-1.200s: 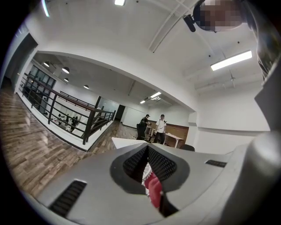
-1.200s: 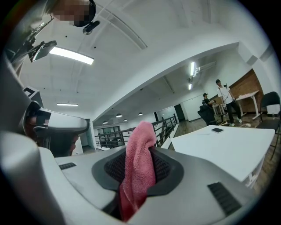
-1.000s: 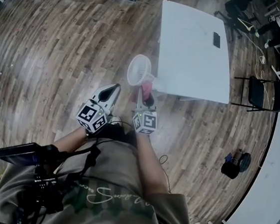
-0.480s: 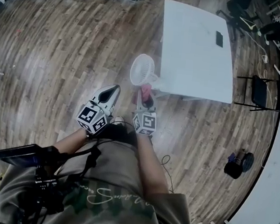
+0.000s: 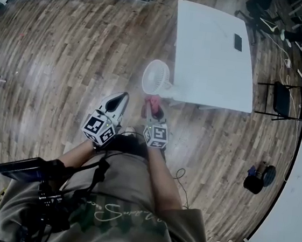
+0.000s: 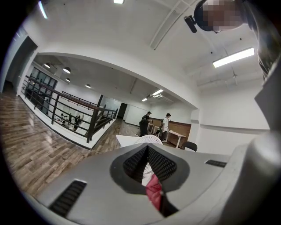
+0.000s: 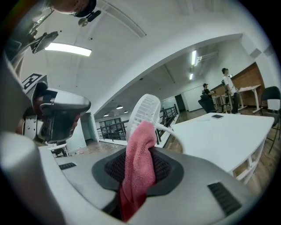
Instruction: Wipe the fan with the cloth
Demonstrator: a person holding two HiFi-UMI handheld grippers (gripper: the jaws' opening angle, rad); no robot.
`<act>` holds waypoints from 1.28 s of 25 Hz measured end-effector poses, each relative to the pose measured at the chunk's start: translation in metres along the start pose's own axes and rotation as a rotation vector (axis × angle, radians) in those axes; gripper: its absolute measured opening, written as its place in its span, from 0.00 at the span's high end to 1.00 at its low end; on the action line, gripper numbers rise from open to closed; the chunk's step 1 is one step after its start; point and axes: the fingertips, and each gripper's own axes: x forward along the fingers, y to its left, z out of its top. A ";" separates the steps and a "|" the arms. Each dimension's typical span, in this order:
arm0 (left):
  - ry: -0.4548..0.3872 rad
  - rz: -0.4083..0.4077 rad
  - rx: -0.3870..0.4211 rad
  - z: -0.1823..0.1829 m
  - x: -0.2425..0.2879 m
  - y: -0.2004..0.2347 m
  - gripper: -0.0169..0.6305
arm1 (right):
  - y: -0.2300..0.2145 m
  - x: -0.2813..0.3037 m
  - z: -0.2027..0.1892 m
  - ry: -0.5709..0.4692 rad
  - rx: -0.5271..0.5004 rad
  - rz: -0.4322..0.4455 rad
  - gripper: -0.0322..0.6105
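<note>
Just short of the fan (image 5: 156, 77), straight ahead of the right gripper (image 5: 152, 107).
Clamped on the cloth (image 5: 153, 99); nearer than the left gripper (image 5: 121, 100), closed on nothing.

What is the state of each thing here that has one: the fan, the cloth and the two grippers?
fan: upright at the table corner; running or not, unclear.
pink cloth: bunched, clamped in the right gripper.
right gripper: fingers shut on the pink cloth.
left gripper: fingers shut, empty.

Olive shirt (image 5: 130, 207), white script lettering
</note>
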 end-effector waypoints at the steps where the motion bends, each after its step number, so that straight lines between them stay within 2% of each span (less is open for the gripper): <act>1: -0.001 -0.001 -0.001 0.000 0.001 -0.001 0.95 | -0.010 -0.005 0.009 -0.023 0.020 -0.033 0.77; 5: -0.004 -0.015 -0.009 0.006 0.005 -0.006 0.95 | -0.050 -0.019 0.069 -0.141 0.079 -0.151 0.77; 9: -0.009 -0.036 -0.014 0.010 0.013 -0.015 0.95 | -0.076 -0.006 0.125 -0.231 0.082 -0.179 0.77; 13: -0.018 -0.045 -0.012 0.016 0.015 -0.019 0.95 | -0.091 0.011 0.153 -0.268 0.108 -0.192 0.77; 17: -0.021 -0.031 -0.017 0.016 0.014 -0.013 0.95 | -0.083 0.023 0.153 -0.263 0.141 -0.169 0.77; 23: -0.024 -0.014 -0.023 0.015 0.008 -0.003 0.95 | -0.055 0.029 0.142 -0.246 0.126 -0.124 0.77; 32: -0.017 -0.009 -0.035 0.012 0.008 -0.001 0.95 | -0.042 0.021 0.127 -0.228 0.113 -0.102 0.77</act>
